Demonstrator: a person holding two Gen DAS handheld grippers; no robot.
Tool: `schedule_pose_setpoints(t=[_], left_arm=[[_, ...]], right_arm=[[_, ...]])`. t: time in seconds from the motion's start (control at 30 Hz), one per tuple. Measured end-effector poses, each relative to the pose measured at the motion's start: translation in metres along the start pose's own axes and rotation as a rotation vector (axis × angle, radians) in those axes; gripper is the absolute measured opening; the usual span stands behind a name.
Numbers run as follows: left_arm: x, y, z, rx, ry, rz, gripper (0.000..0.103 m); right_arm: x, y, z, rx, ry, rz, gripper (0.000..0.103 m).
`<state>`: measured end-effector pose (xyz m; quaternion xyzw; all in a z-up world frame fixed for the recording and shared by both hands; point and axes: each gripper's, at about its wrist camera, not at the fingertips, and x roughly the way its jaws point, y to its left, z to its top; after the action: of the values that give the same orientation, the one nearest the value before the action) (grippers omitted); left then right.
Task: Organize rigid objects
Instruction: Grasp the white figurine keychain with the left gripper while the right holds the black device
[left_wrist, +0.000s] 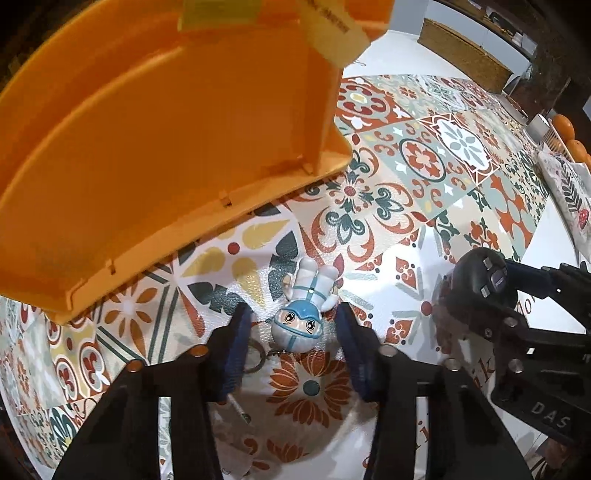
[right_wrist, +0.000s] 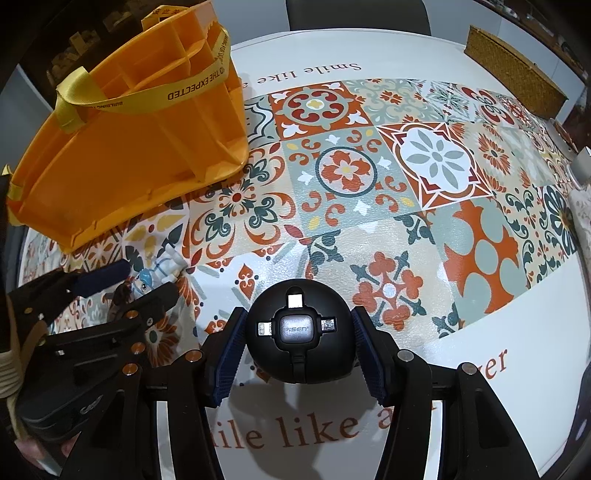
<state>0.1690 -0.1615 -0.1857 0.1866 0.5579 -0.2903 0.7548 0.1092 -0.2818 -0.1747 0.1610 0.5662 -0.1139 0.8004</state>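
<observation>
From the left wrist camera, the left gripper (left_wrist: 291, 325) hangs low over a patterned tablecloth (left_wrist: 417, 173), its blue pads spread on either side of a small astronaut keychain figure (left_wrist: 303, 308) that lies on the cloth with its head toward the camera and its key ring (left_wrist: 255, 356) beside the left pad, neither pad clearly touching it; an orange plastic caddy (left_wrist: 166, 147) stands just beyond, and the right gripper with a black ball-shaped cable adapter (left_wrist: 480, 284) shows at right. From the right wrist camera, the right gripper (right_wrist: 298, 341) has its jaws closed against both sides of the black adapter (right_wrist: 298, 332), marked PISEN, just above the cloth (right_wrist: 406, 206); the caddy (right_wrist: 122, 162), strung with a yellow printed ribbon (right_wrist: 177, 90), stands at upper left, with the left gripper (right_wrist: 136, 284) and the figure (right_wrist: 159, 273) below it.
</observation>
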Motion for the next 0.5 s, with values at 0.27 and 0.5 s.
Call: schedule_pose_setpoints(t=[0.27, 0.5], left_arm=[[-0.003, 0.007, -0.003, -0.031, -0.016, -0.050, 0.027], [-0.020, 0.015, -0.008, -0.073, -0.055, -0.062, 0.027]], right_arm=[[-0.001, 0.000, 0.001, -0.002, 0.002, 0.008, 0.057], [-0.011, 0.004, 0.002, -0.017, -0.016, 0.015, 0.056]])
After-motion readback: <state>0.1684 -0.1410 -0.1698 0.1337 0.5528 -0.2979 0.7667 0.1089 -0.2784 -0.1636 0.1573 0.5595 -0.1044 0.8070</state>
